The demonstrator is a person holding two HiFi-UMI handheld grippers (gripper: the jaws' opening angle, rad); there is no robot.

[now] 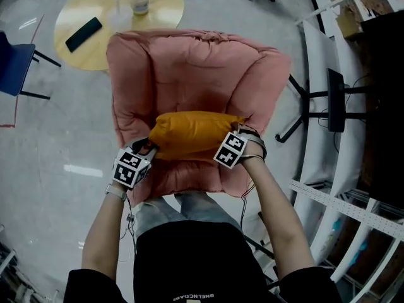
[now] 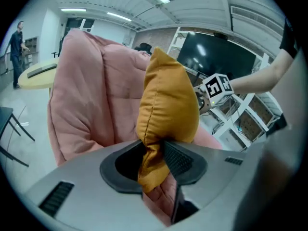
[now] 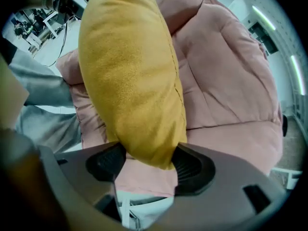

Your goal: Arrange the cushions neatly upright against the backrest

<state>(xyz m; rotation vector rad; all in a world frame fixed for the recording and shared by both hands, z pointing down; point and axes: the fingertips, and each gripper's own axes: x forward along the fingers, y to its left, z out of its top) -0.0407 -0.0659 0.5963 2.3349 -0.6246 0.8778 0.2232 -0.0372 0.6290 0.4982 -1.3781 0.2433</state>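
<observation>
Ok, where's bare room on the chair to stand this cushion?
The pink backrest above the yellow cushion is bare across its width. Crowded at the seat front: left gripper and right gripper clamp the cushion there.

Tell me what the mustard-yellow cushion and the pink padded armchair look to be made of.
The mustard-yellow cushion: soft fabric, matte and slightly fuzzy, with a stitched seam; probably fibre-filled, as it bunches. The pink padded armchair: matte, velvety-looking cloth over thick stuffing, quilted into puffy panels.

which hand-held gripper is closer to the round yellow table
Left. The left hand-held gripper clamps the end of the orange cushion nearest the round table; the right hand-held gripper clamps the far end.
</observation>
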